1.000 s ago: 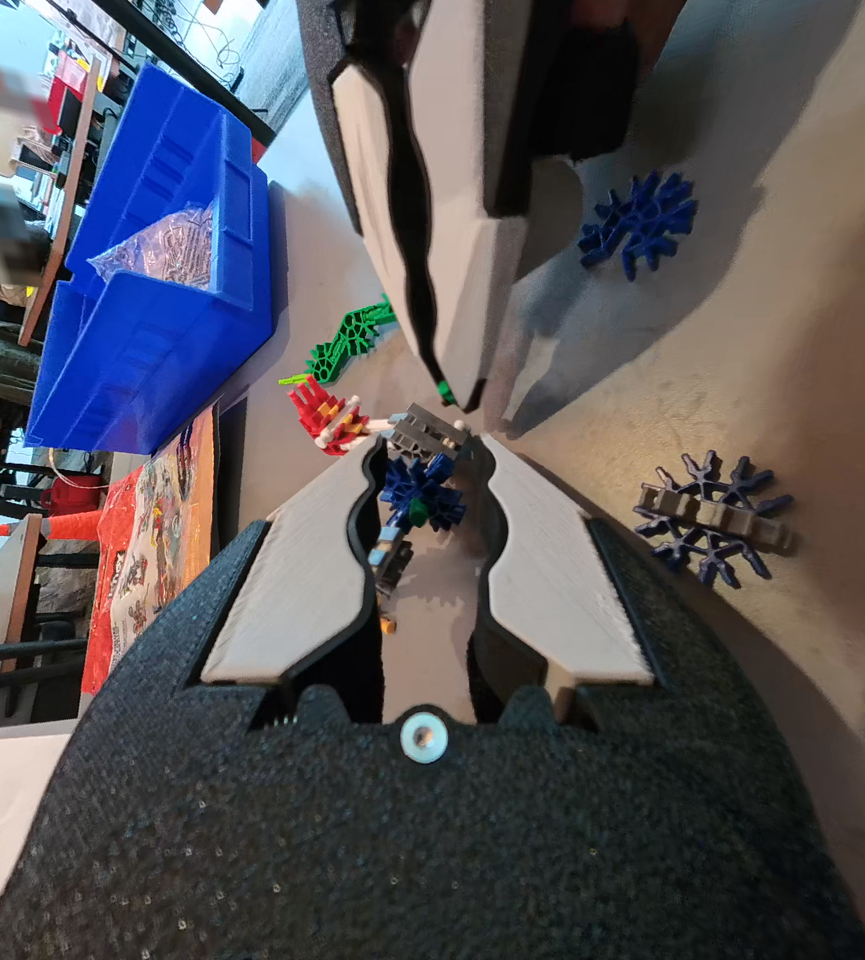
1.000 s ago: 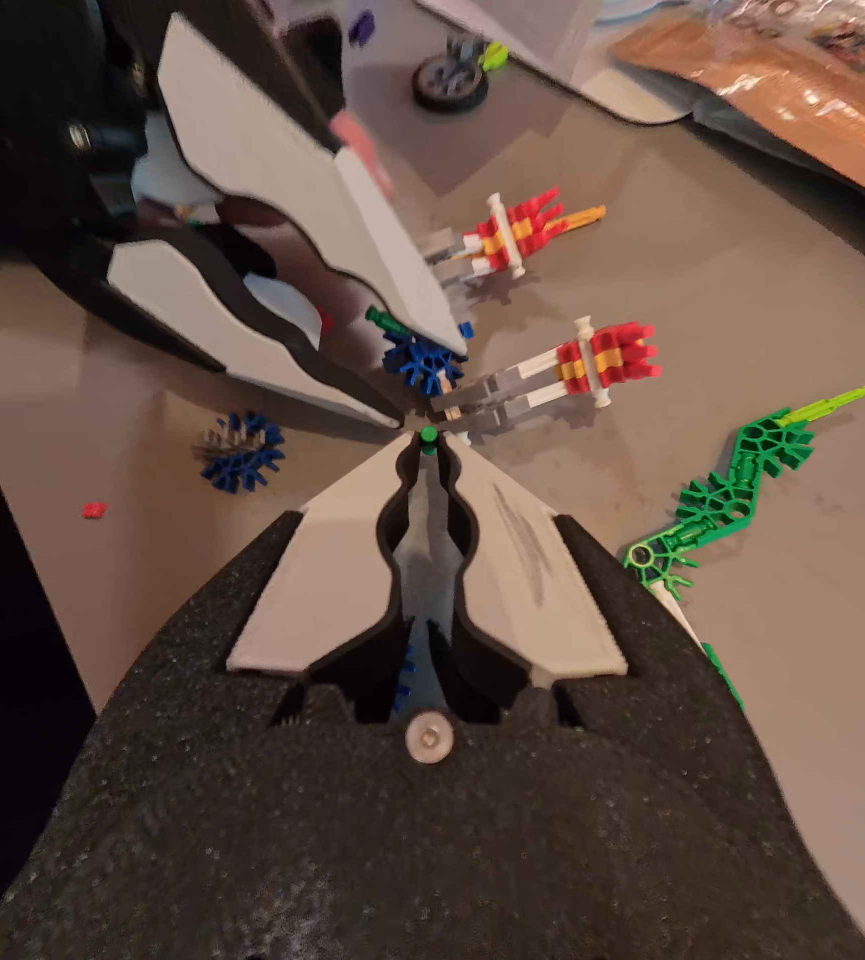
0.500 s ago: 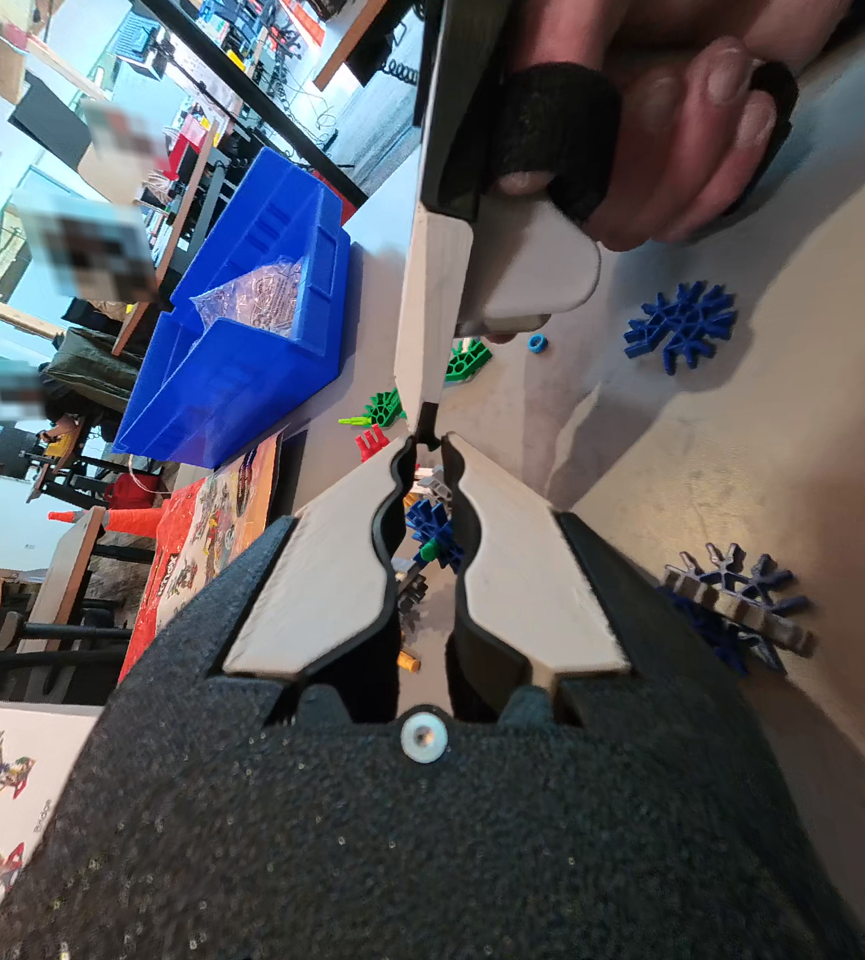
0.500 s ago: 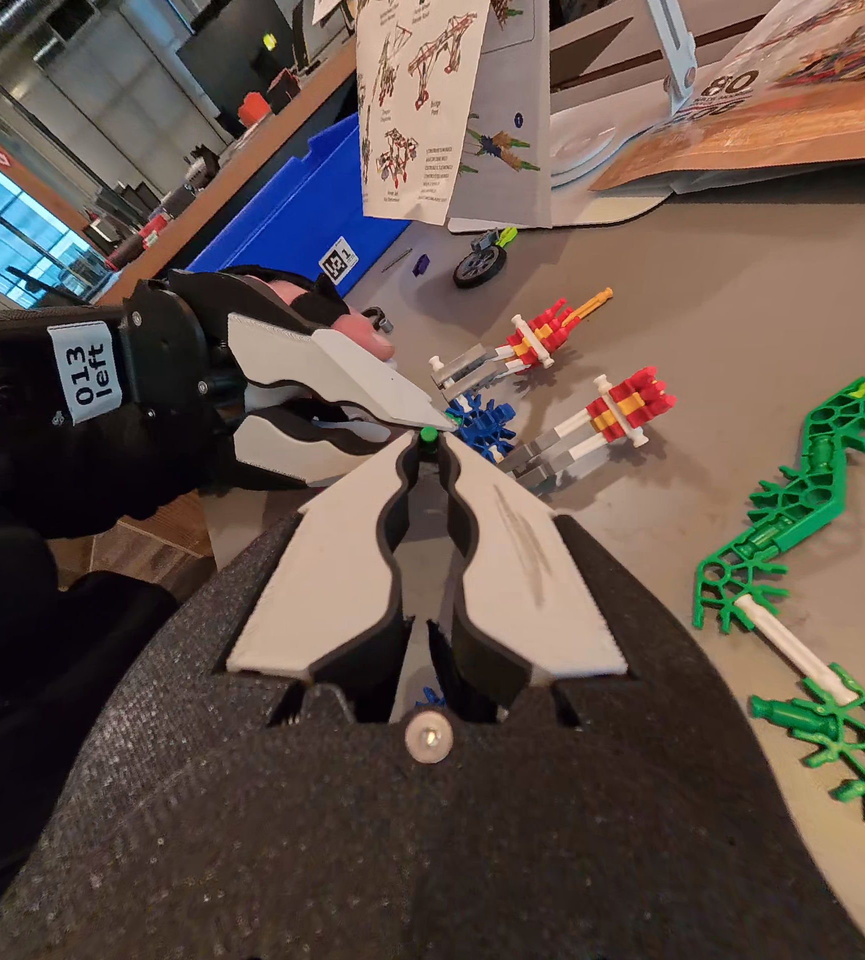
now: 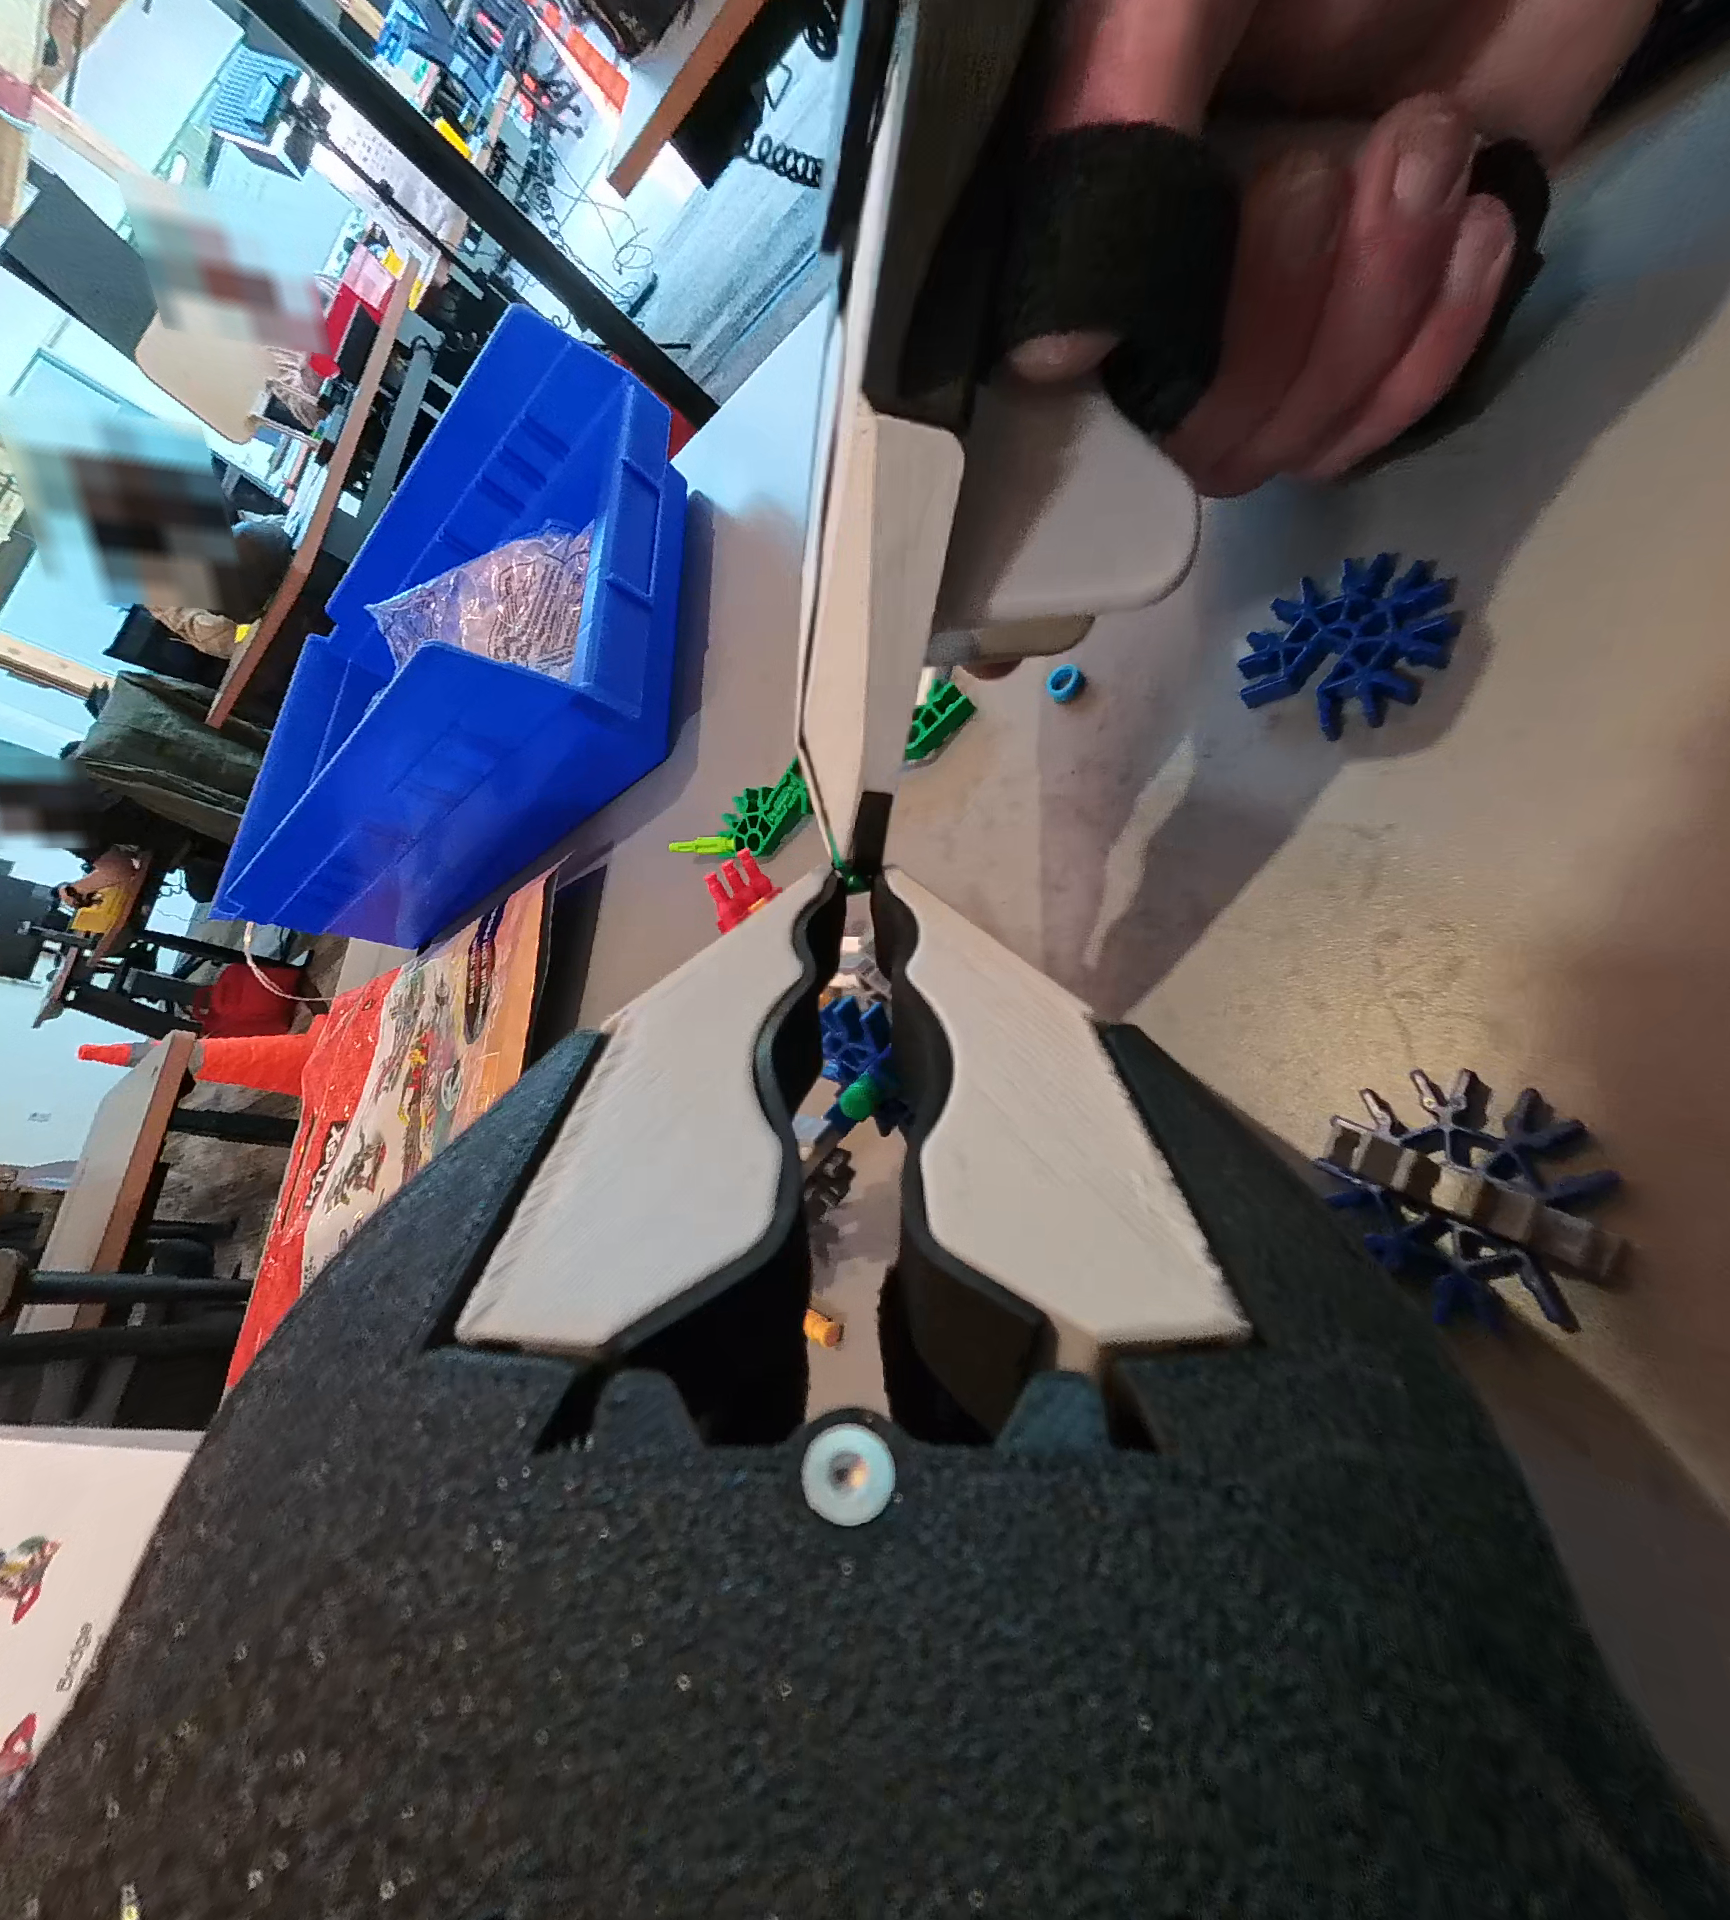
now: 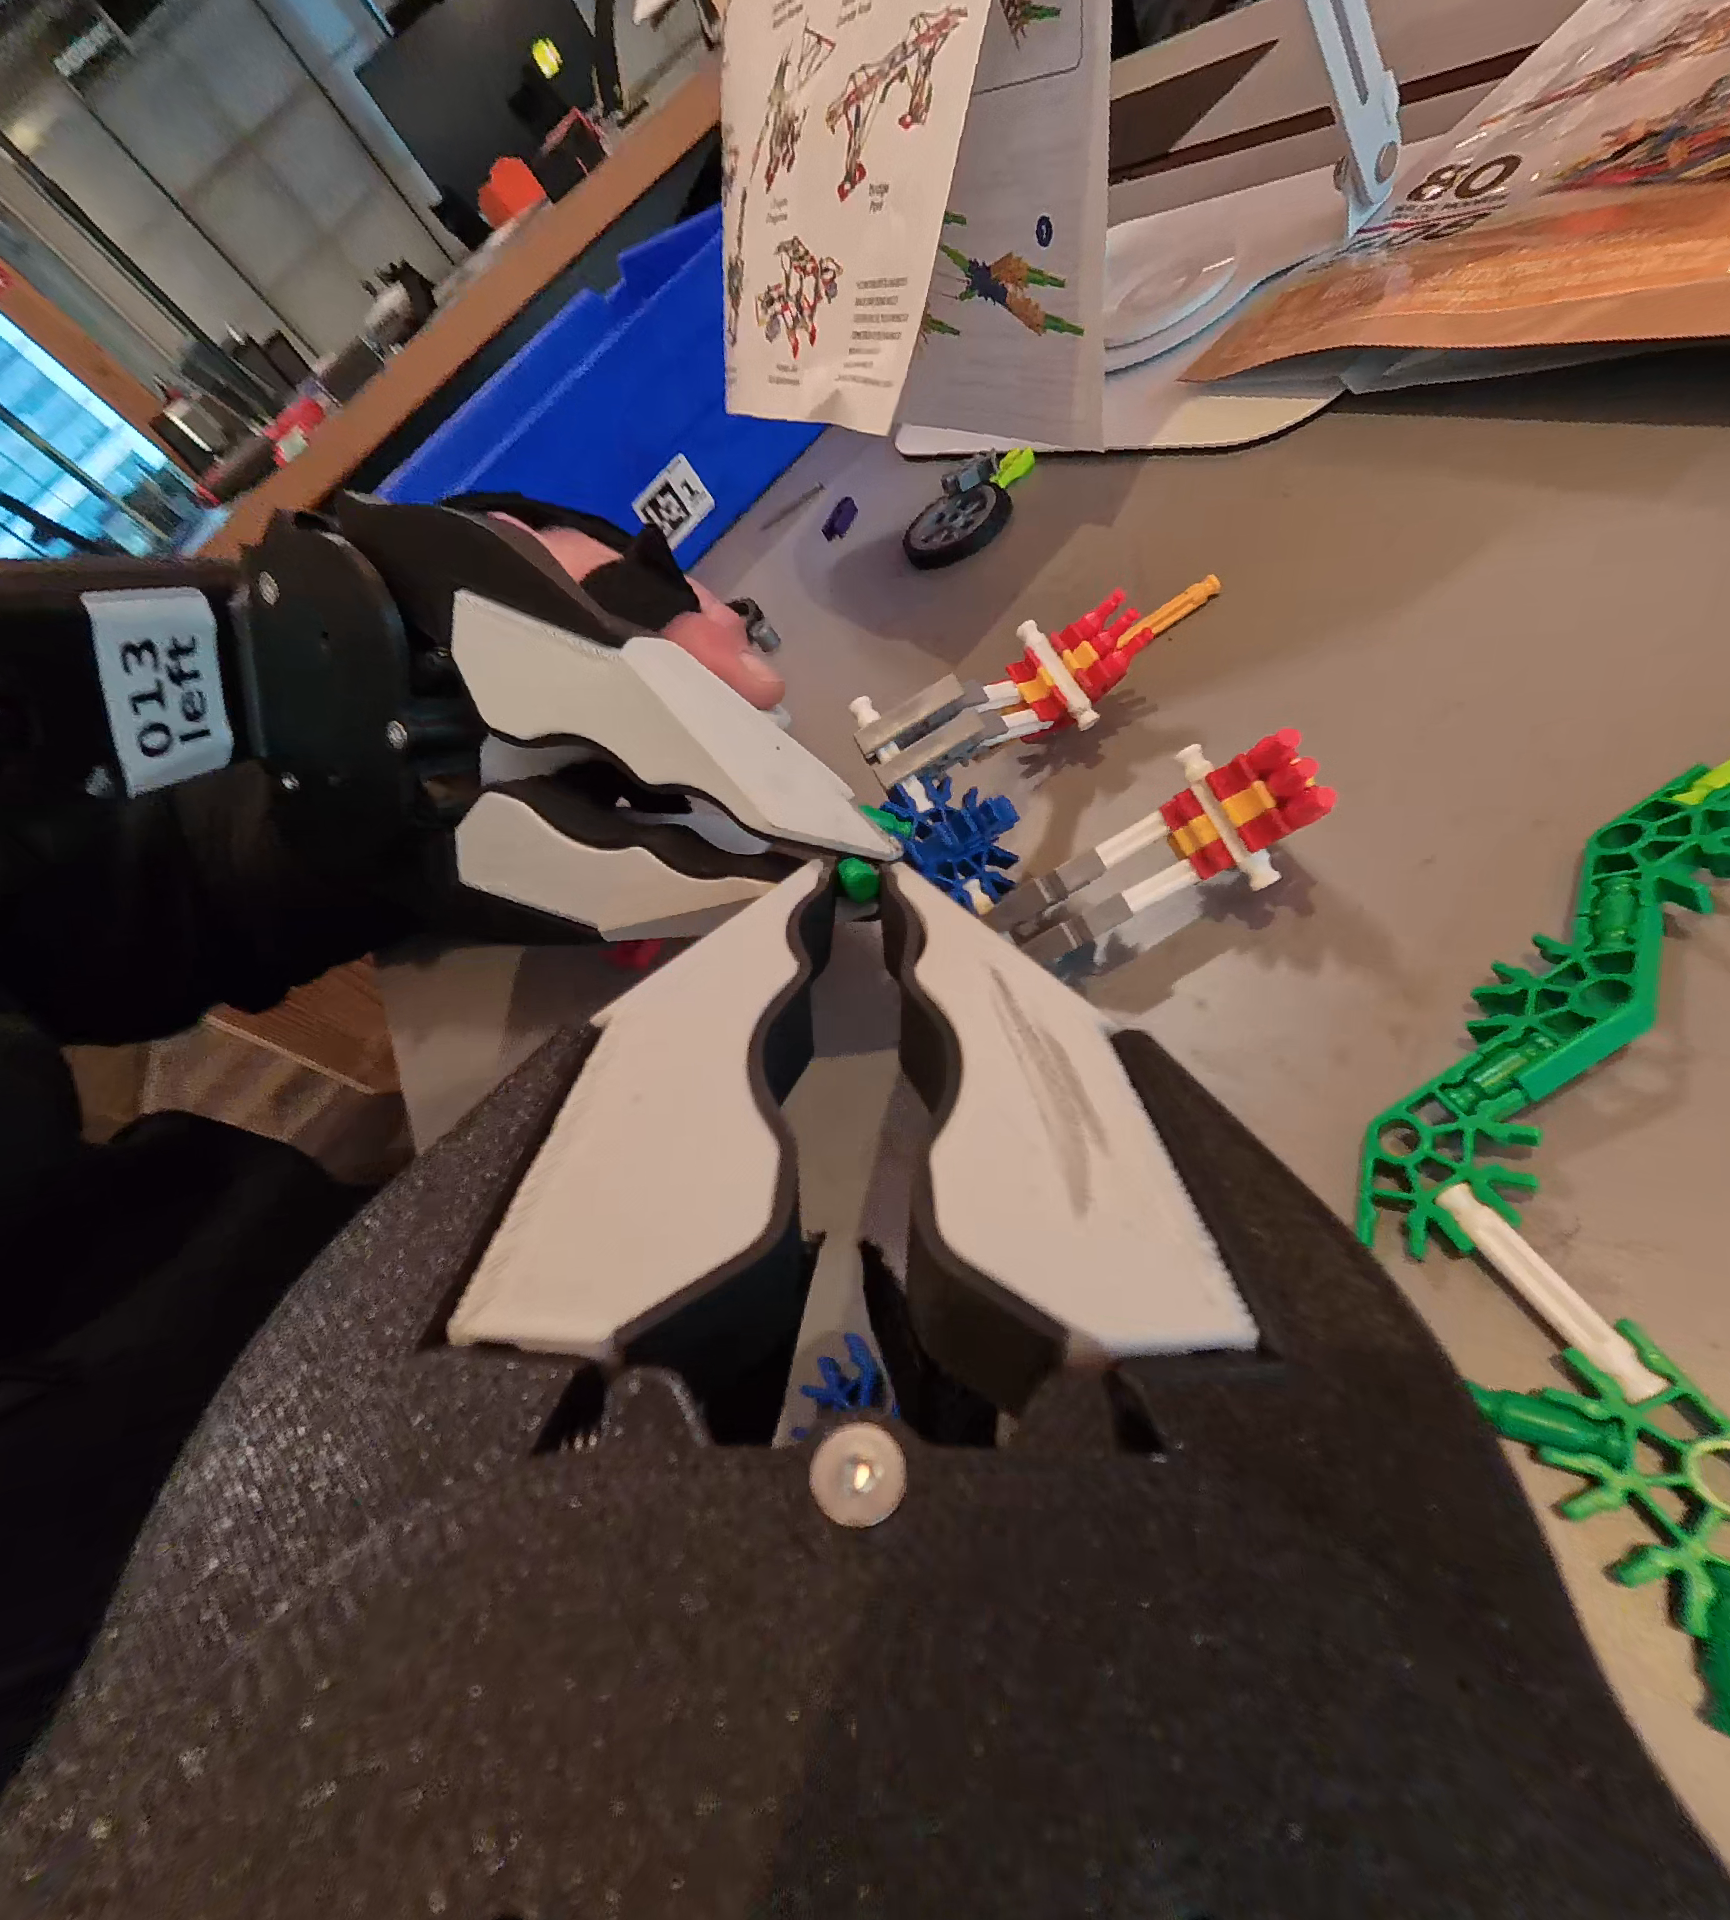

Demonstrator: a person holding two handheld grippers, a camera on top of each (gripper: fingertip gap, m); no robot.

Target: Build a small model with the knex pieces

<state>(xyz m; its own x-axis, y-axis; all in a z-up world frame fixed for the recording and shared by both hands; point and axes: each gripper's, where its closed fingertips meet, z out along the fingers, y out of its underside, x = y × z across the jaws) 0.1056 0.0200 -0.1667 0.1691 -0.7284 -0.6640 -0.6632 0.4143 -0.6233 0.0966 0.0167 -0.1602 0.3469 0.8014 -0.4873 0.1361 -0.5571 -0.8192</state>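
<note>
My right gripper point(image 6: 858, 883) is shut on a small green rod point(image 6: 856, 876), which sticks out at its tips. My left gripper point(image 5: 852, 888) has its jaws almost together, with the same green rod point(image 5: 852, 883) between its tips. The two grippers meet tip to tip just above the grey table. The left one point(image 6: 871, 850) comes in from the left in the right wrist view, and the right one point(image 5: 856, 831) from above in the left wrist view. Just beyond the tips lies a blue snowflake connector point(image 6: 954, 842) with a green rod end in it; it also shows between my left fingers point(image 5: 856, 1039).
Two red, yellow and white rod assemblies point(image 6: 1048, 686) point(image 6: 1204, 831) lie past the connector. A green connector chain point(image 6: 1588, 997) lies to the right. A wheel point(image 6: 954, 514), an instruction sheet point(image 6: 830, 208) and a blue bin point(image 5: 487, 727) are at the back. Loose blue connectors point(image 5: 1349, 660) point(image 5: 1463, 1195) lie nearby. The grippers are tip to tip, or close to it. Both grippers' tips are roughly 4 cm from the blue snowflake connector point(image 6: 954, 842).
My left gripper has closed from wide open around the blue connector to nearly shut, and has come up to meet the right gripper's tips. The right gripper has kept hold of the green rod.
</note>
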